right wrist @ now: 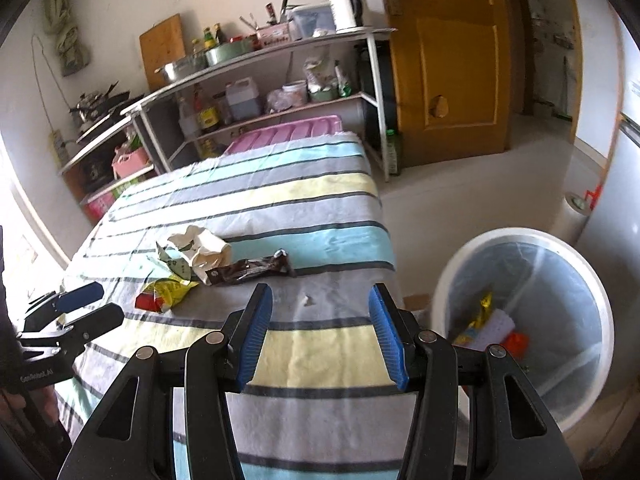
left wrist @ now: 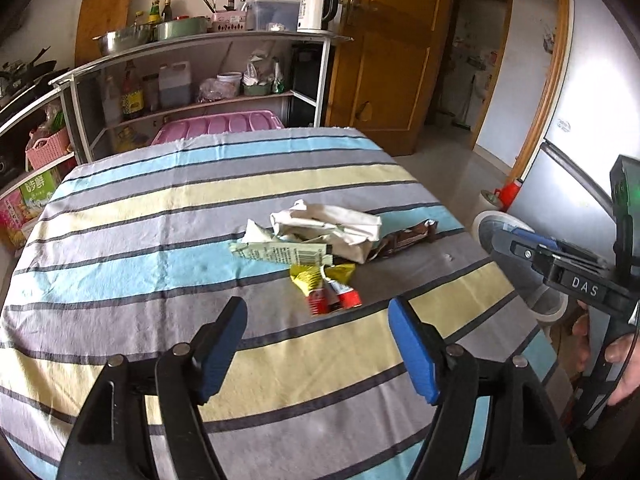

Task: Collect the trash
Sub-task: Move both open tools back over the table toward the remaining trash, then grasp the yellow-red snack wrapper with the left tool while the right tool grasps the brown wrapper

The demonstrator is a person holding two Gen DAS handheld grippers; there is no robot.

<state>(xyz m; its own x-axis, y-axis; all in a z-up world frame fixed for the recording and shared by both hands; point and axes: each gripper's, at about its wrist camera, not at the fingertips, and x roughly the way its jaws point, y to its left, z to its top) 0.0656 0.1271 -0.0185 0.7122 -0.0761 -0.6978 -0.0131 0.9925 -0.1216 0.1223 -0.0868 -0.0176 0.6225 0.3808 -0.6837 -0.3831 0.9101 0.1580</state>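
Observation:
A pile of trash lies on the striped tablecloth (left wrist: 160, 264): a crumpled white paper bag (left wrist: 332, 226), a pale green wrapper (left wrist: 280, 254), a yellow-and-red wrapper (left wrist: 326, 284) and a brown wrapper (left wrist: 408, 236). My left gripper (left wrist: 318, 312) is open and empty, just short of the yellow-and-red wrapper. My right gripper (right wrist: 320, 300) is open and empty above the table's right part, near the brown wrapper (right wrist: 250, 268). The white bin (right wrist: 520, 320) stands on the floor to the right of the table, with some trash inside. The left gripper (right wrist: 86, 304) also shows in the right wrist view.
A metal shelf rack (left wrist: 200, 80) with bottles, bowls and a kettle (left wrist: 318, 6) stands behind the table. A pink lidded box (left wrist: 218, 126) sits at the table's far edge. A wooden door (left wrist: 384, 52) and a fridge (left wrist: 592, 120) are to the right. A small crumb (right wrist: 307, 300) lies on the cloth.

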